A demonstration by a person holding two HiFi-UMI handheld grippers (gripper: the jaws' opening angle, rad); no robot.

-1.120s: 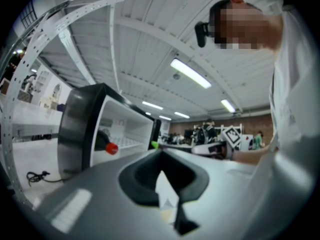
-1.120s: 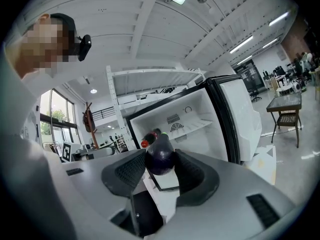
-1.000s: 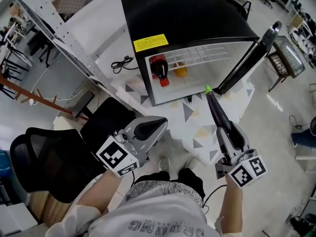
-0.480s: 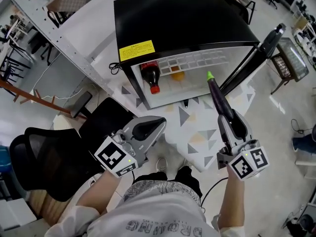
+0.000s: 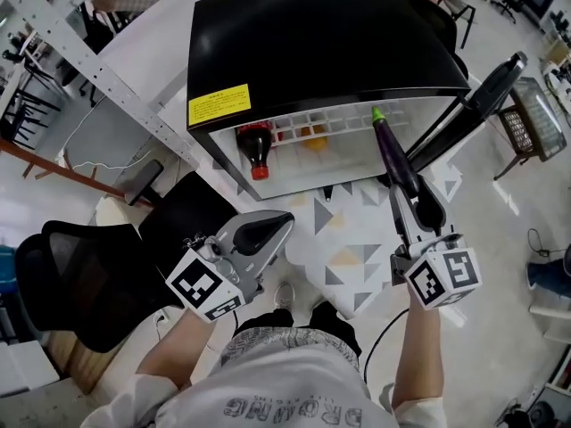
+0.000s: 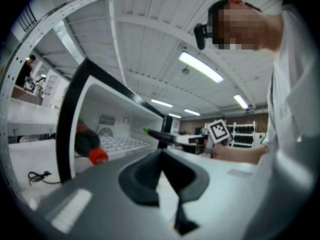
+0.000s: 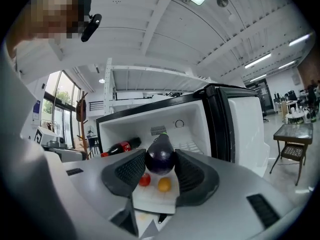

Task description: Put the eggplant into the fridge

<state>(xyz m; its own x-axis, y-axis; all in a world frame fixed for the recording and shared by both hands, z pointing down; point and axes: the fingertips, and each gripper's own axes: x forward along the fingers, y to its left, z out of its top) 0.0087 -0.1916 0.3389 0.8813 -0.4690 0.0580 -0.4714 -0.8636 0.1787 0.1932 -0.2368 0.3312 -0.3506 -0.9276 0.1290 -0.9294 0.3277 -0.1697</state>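
Bottle (image 5: 254, 143) base under fridge (image 5: 321, 43) roof, orange item (image 5: 313, 136) (kind unclear)

head view: on your head, facing steeply down; takes in your left hand-held gripper (image 5: 284, 221), right hand-held gripper (image 5: 412, 194) and the open fridge (image 5: 321, 43) from above.
left gripper view: low, level; fridge seen obliquely at its left.
right gripper view: nearer, straight into the fridge.
shared by all three: bottle (image 5: 254, 145), eggplant (image 5: 390, 145).
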